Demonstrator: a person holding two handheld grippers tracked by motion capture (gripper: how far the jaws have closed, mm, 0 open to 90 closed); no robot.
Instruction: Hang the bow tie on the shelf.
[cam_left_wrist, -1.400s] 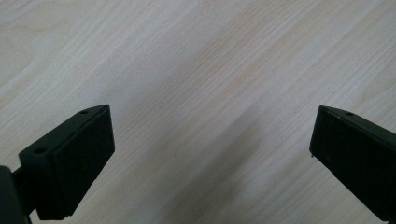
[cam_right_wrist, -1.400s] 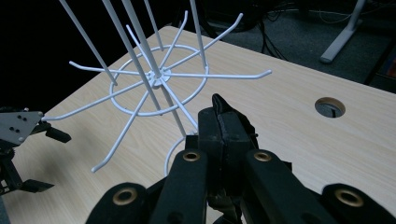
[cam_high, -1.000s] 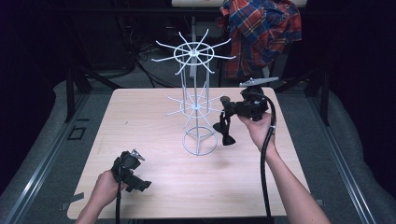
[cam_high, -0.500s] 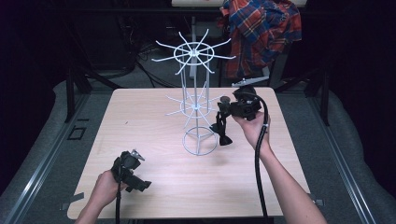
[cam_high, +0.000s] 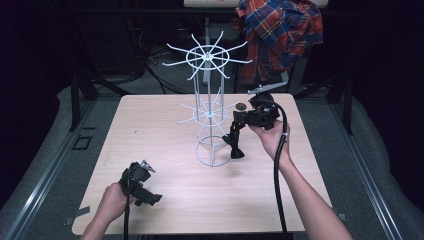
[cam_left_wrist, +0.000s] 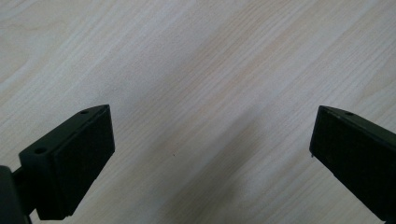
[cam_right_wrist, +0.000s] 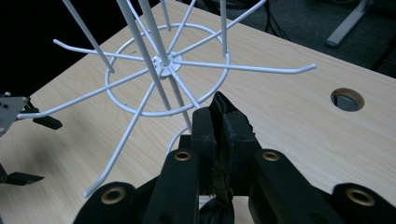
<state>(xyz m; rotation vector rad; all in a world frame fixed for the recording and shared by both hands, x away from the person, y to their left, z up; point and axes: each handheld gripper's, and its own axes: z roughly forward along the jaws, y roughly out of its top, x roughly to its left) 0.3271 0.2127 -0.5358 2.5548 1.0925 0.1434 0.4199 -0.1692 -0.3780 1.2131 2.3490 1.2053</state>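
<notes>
A white wire rack (cam_high: 207, 112) with two tiers of radiating hooks stands at the middle of the wooden table (cam_high: 150, 130). My right gripper (cam_high: 234, 134) is just right of the rack's base ring and is shut on a small black floppy item (cam_high: 235, 149) that dangles below the jaws. In the right gripper view the jaws (cam_right_wrist: 219, 116) are pressed together on that black item (cam_right_wrist: 218, 103), close under the lower hook tier (cam_right_wrist: 163, 60). My left gripper (cam_high: 147, 187) rests low at the table's front left. Its jaws (cam_left_wrist: 210, 154) are wide open over bare wood.
A plaid shirt (cam_high: 280, 35) hangs behind the table at the back right. A round cable hole (cam_right_wrist: 348, 99) sits in the tabletop near the right gripper. Dark floor and stand legs surround the table.
The right gripper with the black item has drifted slightly left, closer to the rack. The left gripper has stayed put.
</notes>
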